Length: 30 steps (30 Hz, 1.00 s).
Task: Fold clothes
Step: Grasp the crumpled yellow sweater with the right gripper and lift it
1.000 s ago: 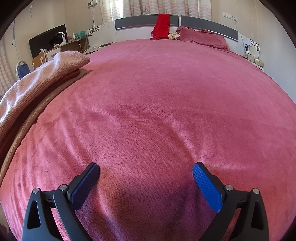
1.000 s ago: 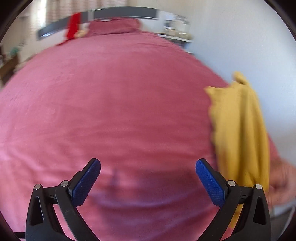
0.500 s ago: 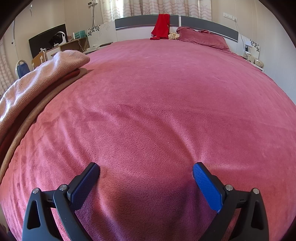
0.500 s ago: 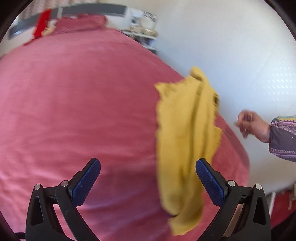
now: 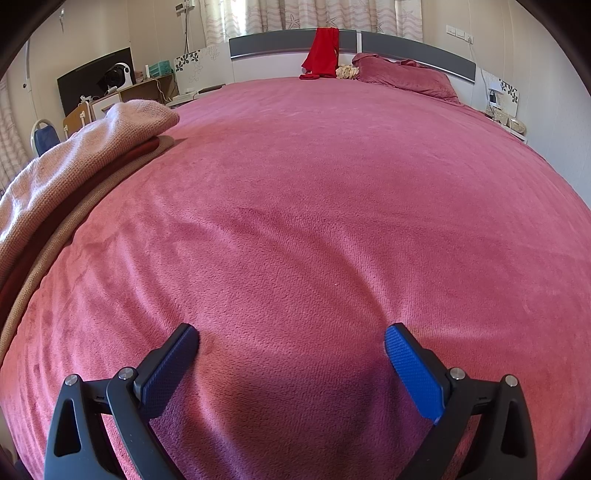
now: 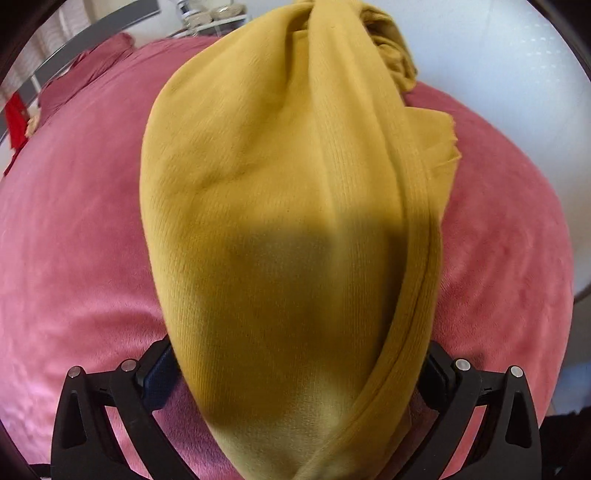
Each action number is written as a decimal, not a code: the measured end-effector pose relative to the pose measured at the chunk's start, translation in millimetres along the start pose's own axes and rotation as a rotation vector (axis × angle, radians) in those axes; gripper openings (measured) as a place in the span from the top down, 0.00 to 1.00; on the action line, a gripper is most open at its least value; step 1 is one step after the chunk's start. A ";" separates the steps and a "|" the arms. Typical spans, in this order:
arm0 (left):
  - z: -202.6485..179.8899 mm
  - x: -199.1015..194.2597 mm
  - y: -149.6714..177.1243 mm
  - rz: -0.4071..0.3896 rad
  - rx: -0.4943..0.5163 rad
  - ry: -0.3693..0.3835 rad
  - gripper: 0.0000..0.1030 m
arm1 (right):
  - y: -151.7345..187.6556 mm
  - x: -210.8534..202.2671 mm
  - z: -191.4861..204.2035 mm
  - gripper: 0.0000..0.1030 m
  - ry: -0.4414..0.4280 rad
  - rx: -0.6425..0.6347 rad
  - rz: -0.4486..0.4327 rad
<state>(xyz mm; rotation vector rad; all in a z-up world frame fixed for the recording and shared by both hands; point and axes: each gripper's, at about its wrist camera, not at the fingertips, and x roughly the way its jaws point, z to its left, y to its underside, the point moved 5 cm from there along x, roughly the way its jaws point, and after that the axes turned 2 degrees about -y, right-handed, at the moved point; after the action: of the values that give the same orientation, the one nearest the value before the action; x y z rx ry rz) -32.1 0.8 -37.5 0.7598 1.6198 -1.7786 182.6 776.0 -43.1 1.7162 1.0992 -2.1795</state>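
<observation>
Claw status, as I read it: left claw [image 5: 291,363] spread wide, low over the pink bed cover [image 5: 332,206], gripping nothing. Right claw [image 6: 295,373] also spread, with the mustard-yellow garment [image 6: 288,192] bunched between its fingers, hiding both pads; it lies along the bed toward the wall. Folded pink knit stack [image 5: 74,162] sits at the bed's left edge.

Bedroom: wide bed [image 5: 314,192] under pink plush cover; grey-and-white headboard [image 5: 280,42] at 12 o'clock; patterned curtains [image 5: 325,14] behind it; dark desk [image 5: 147,86] and blue chair [image 5: 43,138] at 10 o'clock; beige walls; daylight.
</observation>
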 end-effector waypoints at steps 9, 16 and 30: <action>2.4 2.0 -1.4 0.000 -0.001 0.005 0.00 | -13.8 -44.9 -8.8 0.81 -0.756 0.387 0.006; 3.7 1.9 -3.4 0.006 -0.004 0.022 0.00 | 6.8 -179.4 129.4 0.81 -1.091 0.175 -0.040; 28.7 -83.8 -22.6 0.001 0.027 0.241 0.20 | 42.0 -460.7 351.1 0.81 -1.463 -0.324 -0.190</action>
<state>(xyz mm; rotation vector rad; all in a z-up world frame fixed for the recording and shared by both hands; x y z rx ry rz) 4.8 -21.4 43.1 1.0205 1.7497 -1.7657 84.3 385.2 375.1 -0.2871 0.9757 -2.2666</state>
